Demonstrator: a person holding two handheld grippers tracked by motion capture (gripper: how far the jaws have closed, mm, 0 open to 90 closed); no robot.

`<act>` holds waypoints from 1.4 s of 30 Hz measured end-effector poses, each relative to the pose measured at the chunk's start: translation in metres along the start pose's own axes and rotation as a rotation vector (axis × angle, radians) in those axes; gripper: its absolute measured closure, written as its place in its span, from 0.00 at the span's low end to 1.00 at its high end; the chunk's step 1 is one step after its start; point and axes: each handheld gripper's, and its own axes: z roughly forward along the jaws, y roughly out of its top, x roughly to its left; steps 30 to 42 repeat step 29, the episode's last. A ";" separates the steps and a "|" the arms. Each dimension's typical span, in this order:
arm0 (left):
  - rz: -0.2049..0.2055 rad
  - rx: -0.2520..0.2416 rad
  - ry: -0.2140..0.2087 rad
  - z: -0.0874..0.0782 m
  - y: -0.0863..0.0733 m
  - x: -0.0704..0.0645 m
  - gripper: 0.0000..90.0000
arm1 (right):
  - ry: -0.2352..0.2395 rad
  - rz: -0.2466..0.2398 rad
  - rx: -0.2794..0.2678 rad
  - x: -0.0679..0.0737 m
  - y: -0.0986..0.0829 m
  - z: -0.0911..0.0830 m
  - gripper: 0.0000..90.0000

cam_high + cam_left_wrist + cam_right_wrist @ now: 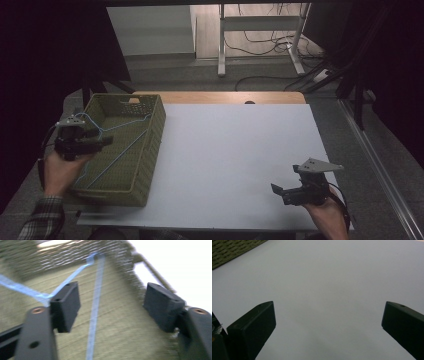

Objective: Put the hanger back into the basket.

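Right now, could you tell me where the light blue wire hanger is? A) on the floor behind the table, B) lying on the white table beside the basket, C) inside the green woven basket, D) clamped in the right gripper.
C: in the high view the light blue wire hanger lies inside the green woven basket, and the left gripper hangs open above it.

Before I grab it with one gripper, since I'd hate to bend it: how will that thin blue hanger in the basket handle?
The blue hanger looks like thin wire, so probably light and a little springy. Held at one end, it may swing or twist. It lies inside the green basket, so its hook could snag the slotted wall. The left gripper, jaws open, is above it.
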 end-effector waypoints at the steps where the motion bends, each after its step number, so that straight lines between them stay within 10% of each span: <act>1: 0.010 -0.016 -0.025 -0.001 -0.001 -0.009 0.24 | -0.001 0.001 -0.006 0.000 -0.002 -0.003 0.00; 6: 0.004 -0.069 -0.173 -0.001 -0.016 -0.052 0.09 | 0.001 0.005 -0.009 0.001 -0.005 -0.007 0.00; 16: 0.126 -0.050 -0.136 0.011 -0.048 -0.105 0.04 | 0.010 -0.003 -0.004 0.005 -0.014 -0.008 0.00; 42: 0.144 -0.009 -0.127 0.023 -0.060 -0.108 0.01 | -0.019 -0.050 0.042 0.006 -0.021 0.001 0.00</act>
